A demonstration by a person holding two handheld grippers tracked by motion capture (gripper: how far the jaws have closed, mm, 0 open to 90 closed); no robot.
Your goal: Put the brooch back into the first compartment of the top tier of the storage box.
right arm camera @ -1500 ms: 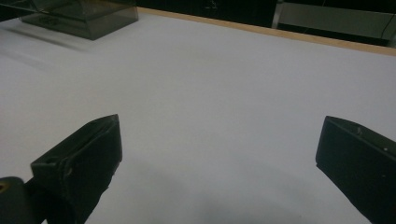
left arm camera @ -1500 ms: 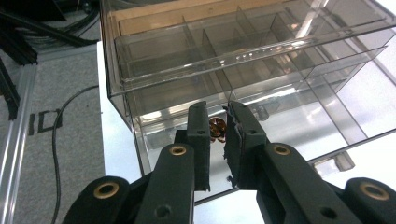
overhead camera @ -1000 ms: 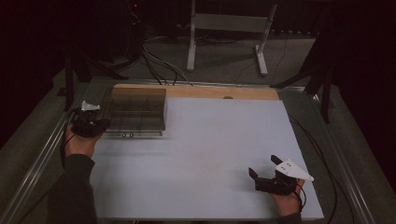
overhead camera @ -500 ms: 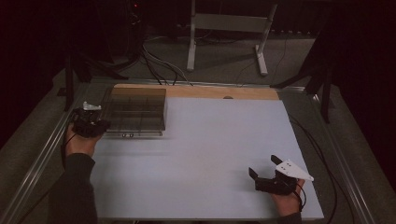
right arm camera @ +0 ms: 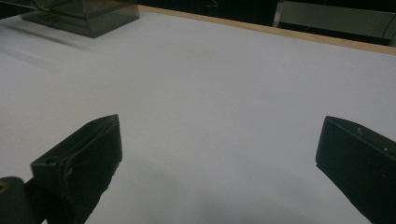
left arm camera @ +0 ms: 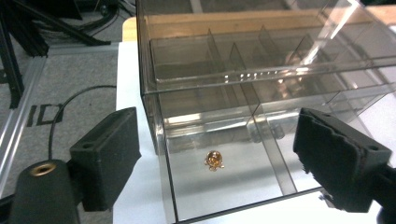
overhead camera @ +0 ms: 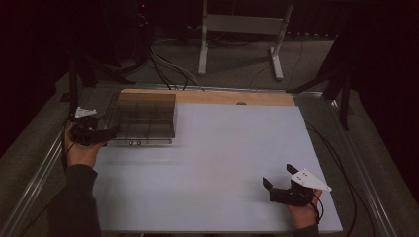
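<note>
Clear compartment box [overhead camera: 145, 118] at the far left of the white surface [overhead camera: 217, 163], a small gold trinket [left arm camera: 214, 159] in its near cell. Left gripper [overhead camera: 106, 133], jaws wide and empty, straddles the box's corner, apparently to grip it; right gripper [overhead camera: 279, 180] rests open and empty, well apart.

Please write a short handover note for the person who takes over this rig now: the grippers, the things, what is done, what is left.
Left gripper: open, jaws either side of the near corner of the clear organizer box, holding nothing.
Right gripper: open, resting low over the white table, far from the box.
A small gold trinket lies in the box's front compartment.
Done: nothing gripped yet.
Left: probably grip or open the box; the right gripper is free to help.
</note>
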